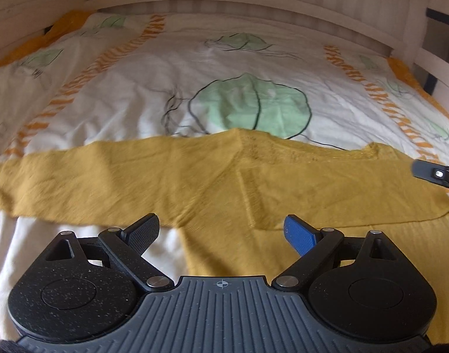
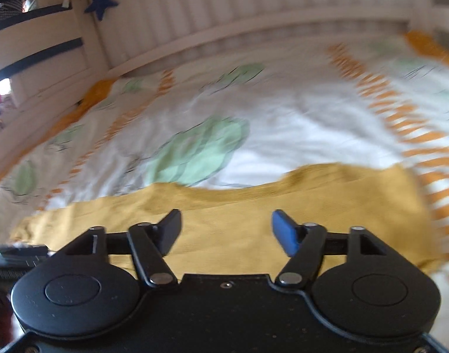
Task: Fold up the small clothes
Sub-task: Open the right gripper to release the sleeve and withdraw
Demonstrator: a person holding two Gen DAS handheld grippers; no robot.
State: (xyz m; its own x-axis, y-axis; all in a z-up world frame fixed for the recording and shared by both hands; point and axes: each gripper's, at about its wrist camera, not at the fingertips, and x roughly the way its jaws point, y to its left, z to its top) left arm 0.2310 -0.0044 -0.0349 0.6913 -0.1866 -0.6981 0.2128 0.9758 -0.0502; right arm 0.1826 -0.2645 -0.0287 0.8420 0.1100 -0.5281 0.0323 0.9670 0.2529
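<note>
A white duvet cover [image 1: 154,88] printed with green leaves [image 1: 251,103] and orange striped bands [image 1: 77,88] is spread over the bed. A pale slatted bed frame [image 1: 224,3] runs along the far side — a dark blue star [image 2: 102,3] hangs at its corner post.

I worked over a bed cover [image 1: 154,94] printed with green leaves. A white slatted bedframe [image 1: 224,6] stood behind; a blue star [image 2: 102,3] hung there.

right wrist view smeared by motion blur; bed cover [image 2: 283,123] print unreadable there. yellow garment [image 1: 195,182] lower part hidden behind left gripper [image 1: 223,232]. right gripper [image 1: 436,173] cut off by frame edge.
</note>
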